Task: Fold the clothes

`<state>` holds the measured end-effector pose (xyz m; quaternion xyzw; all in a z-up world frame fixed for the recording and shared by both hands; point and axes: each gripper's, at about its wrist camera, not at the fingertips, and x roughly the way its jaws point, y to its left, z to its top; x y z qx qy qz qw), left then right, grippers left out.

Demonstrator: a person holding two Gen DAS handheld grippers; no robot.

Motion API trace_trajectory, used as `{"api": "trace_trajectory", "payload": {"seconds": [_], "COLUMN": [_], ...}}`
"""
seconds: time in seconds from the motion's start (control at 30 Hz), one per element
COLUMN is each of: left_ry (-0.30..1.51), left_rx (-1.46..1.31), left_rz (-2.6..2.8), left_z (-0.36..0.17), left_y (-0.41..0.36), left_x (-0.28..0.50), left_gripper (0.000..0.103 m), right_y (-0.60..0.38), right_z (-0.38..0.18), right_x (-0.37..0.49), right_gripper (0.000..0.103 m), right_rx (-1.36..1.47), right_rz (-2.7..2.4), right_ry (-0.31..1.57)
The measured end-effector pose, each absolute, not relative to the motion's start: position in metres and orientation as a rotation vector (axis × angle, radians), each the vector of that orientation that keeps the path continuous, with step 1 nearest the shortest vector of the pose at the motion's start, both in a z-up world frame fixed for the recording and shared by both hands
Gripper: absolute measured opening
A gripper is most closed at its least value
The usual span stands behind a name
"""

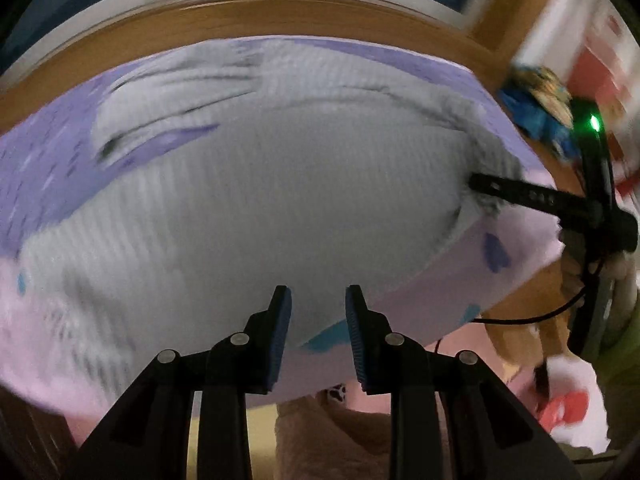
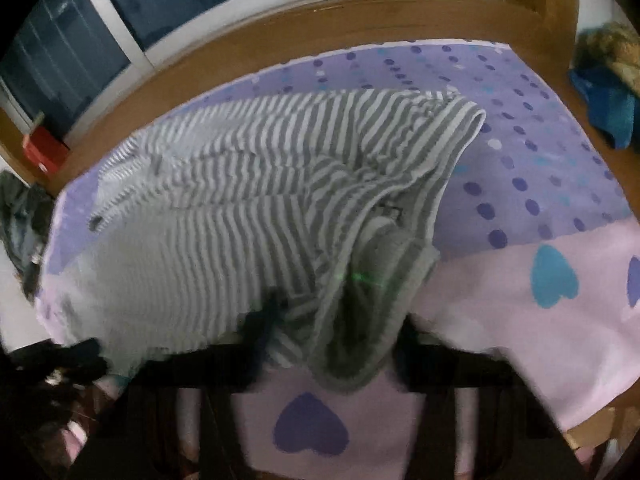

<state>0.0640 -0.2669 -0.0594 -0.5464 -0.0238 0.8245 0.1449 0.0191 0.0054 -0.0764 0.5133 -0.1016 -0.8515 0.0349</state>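
A grey-and-white striped garment [image 1: 260, 200] [image 2: 240, 200] lies spread on a bed sheet [image 1: 500, 280] [image 2: 540, 160] that is purple with dots and pink with hearts. My left gripper [image 1: 318, 296] hovers over the garment's near edge, its blue pads apart with nothing between them. My right gripper [image 2: 336, 332] is blurred at the garment's right side. A bunched fold of the striped cloth rises between its fingers, which look closed on it. In the left wrist view the right gripper [image 1: 478, 184] meets the garment's puckered right edge.
A wooden bed frame [image 1: 280, 16] [image 2: 280, 32] runs along the far side under a window. Blue cloth [image 1: 536, 116] [image 2: 608, 104] lies off the bed at the right. A red box [image 2: 42, 152] and a dark clothes heap [image 2: 20, 208] sit at the left.
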Motion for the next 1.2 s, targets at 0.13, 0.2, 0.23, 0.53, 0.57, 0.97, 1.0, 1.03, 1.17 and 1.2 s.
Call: {"api": "trace_trajectory", "payload": {"seconds": [0.13, 0.2, 0.23, 0.53, 0.57, 0.97, 1.0, 1.03, 1.17, 1.2], "left_ry": [-0.188, -0.228, -0.244, -0.325, -0.322, -0.241, -0.240, -0.231, -0.163, -0.127], "left_rx": [-1.615, -1.619, -1.619, -1.631, -1.637, -1.598, -1.589, -1.585, -1.584, -1.567], "left_rz": [2.481, 2.532, 2.557, 2.690, 2.695, 2.592, 2.563, 2.531, 2.401, 2.389], "left_z": [-0.057, -0.055, -0.054, -0.045, -0.045, -0.052, -0.053, -0.055, -0.057, -0.057], "left_y": [-0.306, -0.321, -0.328, -0.366, -0.369, -0.396, -0.399, -0.402, -0.412, -0.415], "left_x": [0.071, 0.072, 0.072, 0.069, 0.069, 0.058, 0.053, 0.049, 0.037, 0.036], "left_gripper": [0.027, 0.027, 0.027, 0.027, 0.027, 0.027, 0.027, 0.027, 0.027, 0.027], "right_y": [0.032, 0.050, 0.059, 0.120, 0.123, 0.060, 0.046, 0.032, -0.038, -0.057], "right_z": [-0.064, -0.055, -0.050, -0.050, -0.055, -0.008, -0.002, 0.002, 0.005, 0.001], "right_x": [0.024, 0.027, 0.028, 0.021, 0.017, 0.069, 0.075, 0.079, 0.092, 0.093], "right_gripper": [0.013, 0.010, 0.010, 0.010, 0.011, 0.048, 0.052, 0.054, 0.061, 0.061], "right_rx": [1.554, 1.540, 1.535, 1.612, 1.637, 1.455, 1.430, 1.414, 1.399, 1.402], "right_rz": [-2.675, -2.727, -2.751, -2.964, -2.947, -3.057, -3.060, -3.061, -3.014, -2.988], "right_ry": [-0.390, -0.392, -0.395, -0.305, -0.303, 0.006, 0.038, 0.065, 0.063, 0.049]}}
